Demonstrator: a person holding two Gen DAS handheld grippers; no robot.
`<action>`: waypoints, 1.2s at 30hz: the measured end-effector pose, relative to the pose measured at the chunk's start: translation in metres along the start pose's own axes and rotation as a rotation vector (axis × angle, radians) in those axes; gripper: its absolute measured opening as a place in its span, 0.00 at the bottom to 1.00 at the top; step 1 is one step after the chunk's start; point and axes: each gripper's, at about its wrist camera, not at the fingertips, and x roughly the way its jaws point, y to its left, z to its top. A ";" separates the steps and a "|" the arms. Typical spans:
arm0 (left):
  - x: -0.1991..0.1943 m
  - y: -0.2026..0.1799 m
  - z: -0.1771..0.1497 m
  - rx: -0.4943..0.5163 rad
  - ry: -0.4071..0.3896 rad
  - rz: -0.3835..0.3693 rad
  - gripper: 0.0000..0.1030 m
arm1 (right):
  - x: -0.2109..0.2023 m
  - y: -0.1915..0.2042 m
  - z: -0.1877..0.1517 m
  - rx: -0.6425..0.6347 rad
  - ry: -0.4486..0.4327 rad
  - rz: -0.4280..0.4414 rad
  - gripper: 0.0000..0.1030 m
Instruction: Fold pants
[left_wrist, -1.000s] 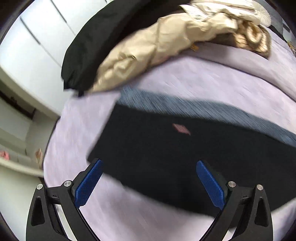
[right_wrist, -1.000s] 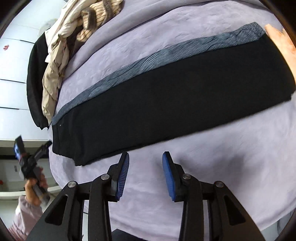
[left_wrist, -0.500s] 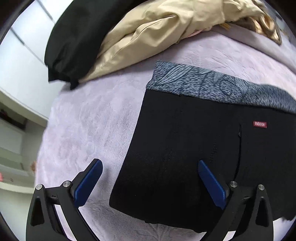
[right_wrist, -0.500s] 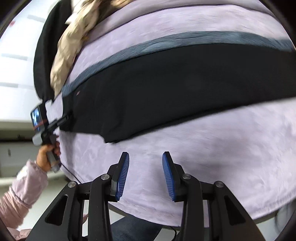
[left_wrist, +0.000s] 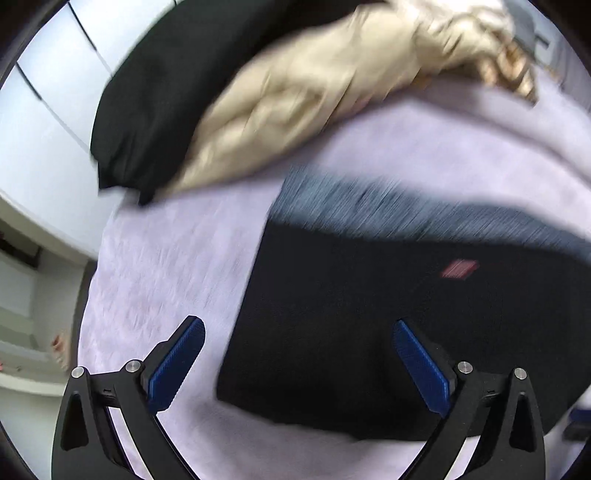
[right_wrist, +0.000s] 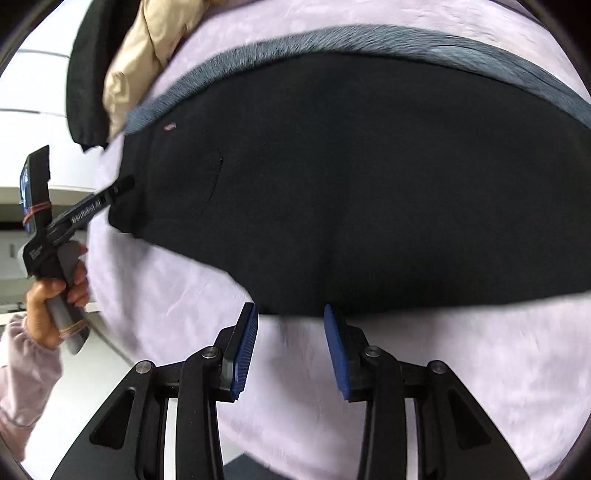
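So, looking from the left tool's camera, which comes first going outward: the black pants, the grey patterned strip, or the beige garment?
1. The black pants, right under the left tool, mostly toward its right finger.
2. The grey patterned strip, along the pants' far edge.
3. The beige garment, heaped at the bed's far side beside a black garment.

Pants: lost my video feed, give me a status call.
Left gripper open, right gripper open, both empty above the near edge. Black pants flat on the lilac bedcover, unfolded. Clothes pile behind, clear.
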 end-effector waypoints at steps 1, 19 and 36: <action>-0.004 -0.007 0.009 -0.005 -0.023 -0.011 1.00 | -0.007 -0.003 -0.005 0.002 -0.009 -0.007 0.40; -0.007 -0.042 -0.019 0.077 0.149 -0.041 1.00 | -0.100 -0.135 -0.108 0.498 -0.187 -0.016 0.49; -0.079 -0.265 -0.045 0.241 0.160 -0.267 1.00 | -0.156 -0.235 -0.124 0.660 -0.322 0.041 0.49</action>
